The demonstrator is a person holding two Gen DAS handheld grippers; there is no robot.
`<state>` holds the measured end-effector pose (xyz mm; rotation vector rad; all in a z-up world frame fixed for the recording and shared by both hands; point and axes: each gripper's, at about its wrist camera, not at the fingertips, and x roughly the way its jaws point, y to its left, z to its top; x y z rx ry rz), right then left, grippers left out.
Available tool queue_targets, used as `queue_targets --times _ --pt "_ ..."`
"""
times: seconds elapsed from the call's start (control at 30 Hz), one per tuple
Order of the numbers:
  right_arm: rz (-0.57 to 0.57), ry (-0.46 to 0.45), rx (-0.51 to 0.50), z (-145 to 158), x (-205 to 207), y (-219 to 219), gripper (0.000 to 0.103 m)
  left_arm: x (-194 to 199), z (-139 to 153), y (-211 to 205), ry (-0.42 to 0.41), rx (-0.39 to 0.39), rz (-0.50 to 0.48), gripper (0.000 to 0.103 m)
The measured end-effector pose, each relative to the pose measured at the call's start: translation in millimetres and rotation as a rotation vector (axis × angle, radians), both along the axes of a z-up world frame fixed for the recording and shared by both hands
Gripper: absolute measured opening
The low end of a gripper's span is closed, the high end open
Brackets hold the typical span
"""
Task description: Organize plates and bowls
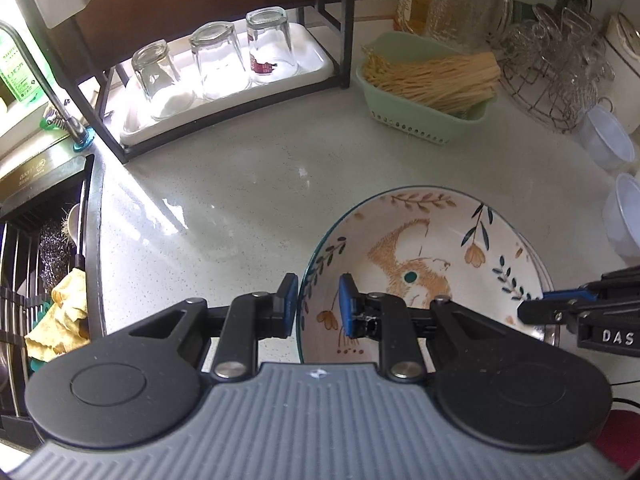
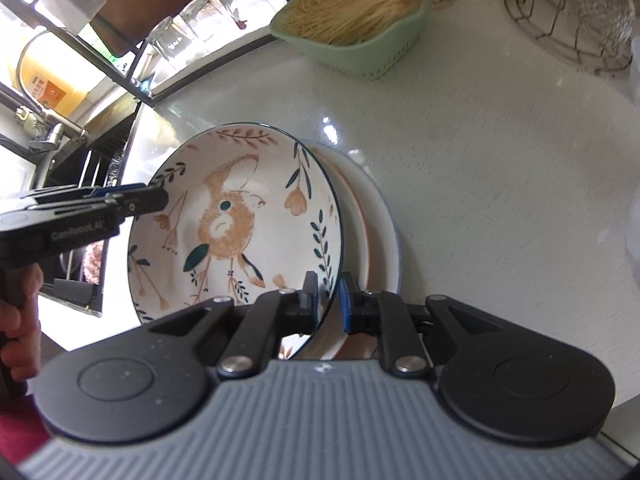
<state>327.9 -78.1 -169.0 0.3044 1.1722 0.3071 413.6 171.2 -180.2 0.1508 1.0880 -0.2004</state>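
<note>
A shallow bowl [image 1: 420, 248] [image 2: 240, 208], white with an orange bird, leaves and a dark rim, is tipped up on edge above a stack of plates. My left gripper [image 1: 319, 306] [image 2: 160, 200] is shut on its left rim, one pad outside and one inside. My right gripper [image 2: 328, 304] [image 1: 532, 306] is shut on the rim's near side. Behind the bowl lie an orange-rimmed plate [image 2: 352, 200] and a white plate with a blue edge [image 2: 384, 220], both on the pale counter [image 1: 240, 200].
A sink [image 1: 40, 260] with a rack, steel scrubber and yellow cloth lies left. A black shelf holds three upturned glasses on a white tray [image 1: 224, 64]. A green basket of pale sticks [image 1: 432, 80], a wire glass stand [image 1: 560, 60] and plastic tubs [image 1: 608, 136] stand behind.
</note>
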Motion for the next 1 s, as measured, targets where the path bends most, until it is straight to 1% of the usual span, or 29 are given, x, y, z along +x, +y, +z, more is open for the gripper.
queue_targets --times 0.17,0.27,0.4,0.53,0.63,0.73,0.8,0.9,1.0 --pt "-0.027 -0.076 -0.054 13.9 -5.2 1.0 0.015 -1.8 2.0 -0.2 -0.002 -0.027 0.005 0.025" --pt "-0.040 -0.110 -0.115 19.8 -6.4 1.3 0.016 -1.1 4.2 -0.5 0.000 -0.055 0.017 0.025" --pt "-0.050 -0.105 -0.104 18.3 -7.8 -3.0 0.015 -2.0 4.1 -4.2 0.006 -0.076 0.009 0.025" --pt "-0.031 -0.156 -0.130 28.0 -11.8 1.8 0.015 -4.0 10.5 -6.6 -0.005 -0.095 -0.008 0.025" --pt "-0.037 -0.191 -0.147 37.4 -12.6 0.9 0.015 -4.6 24.3 -6.5 -0.032 -0.123 -0.009 0.025" --pt "-0.044 -0.214 -0.141 51.2 -13.8 -3.1 0.015 -4.1 46.2 -3.6 -0.069 -0.178 0.001 0.025" --pt "-0.055 -0.233 -0.116 64.0 -15.7 -7.5 0.015 -4.2 59.2 -1.4 -0.090 -0.193 0.015 0.025" --pt "-0.064 -0.284 -0.121 83.7 -19.9 -7.9 0.015 -8.5 74.4 2.1 -0.110 -0.224 0.028 0.025" --pt "-0.082 -0.329 -0.101 102.6 -24.9 -6.5 0.015 -15.3 86.5 6.8 -0.121 -0.261 0.050 0.025"
